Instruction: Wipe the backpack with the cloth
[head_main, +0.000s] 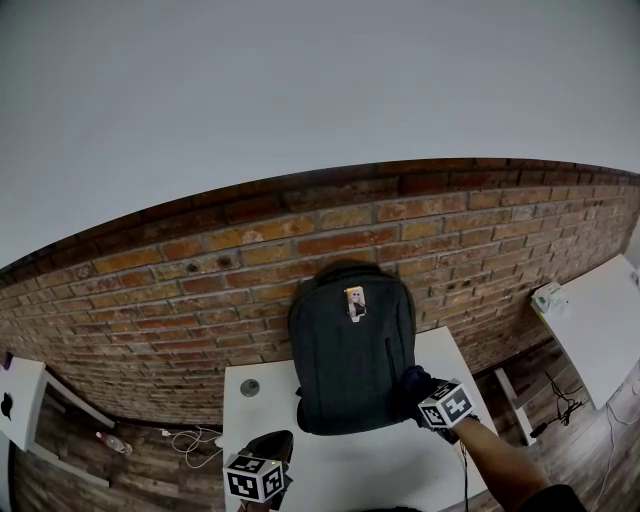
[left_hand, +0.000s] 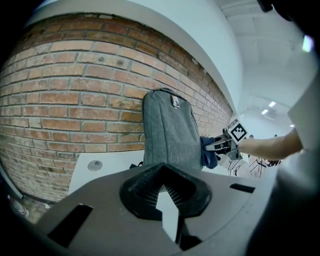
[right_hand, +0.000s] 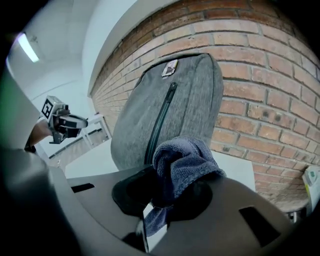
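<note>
A dark grey backpack (head_main: 345, 370) (left_hand: 167, 132) (right_hand: 150, 115) stands upright on the white table (head_main: 350, 470), its back against the brick wall (head_main: 200, 270). It has a small tag (head_main: 354, 301) near the top and a zip down the front. My right gripper (head_main: 418, 388) (right_hand: 165, 200) (left_hand: 220, 146) is shut on a bunched blue-grey cloth (right_hand: 182, 160) (left_hand: 208, 152), which lies against the pack's lower right side. My left gripper (head_main: 268, 455) (left_hand: 161, 172) (right_hand: 75, 122) hovers at the table's front left, away from the pack, jaws together and empty.
A small round grey disc (head_main: 250, 387) (left_hand: 95, 165) lies on the table left of the pack. Another white table (head_main: 600, 330) with a pale box (head_main: 547, 297) stands at the right, a third (head_main: 20, 400) at the left. Cables (head_main: 185, 440) lie on the wooden floor.
</note>
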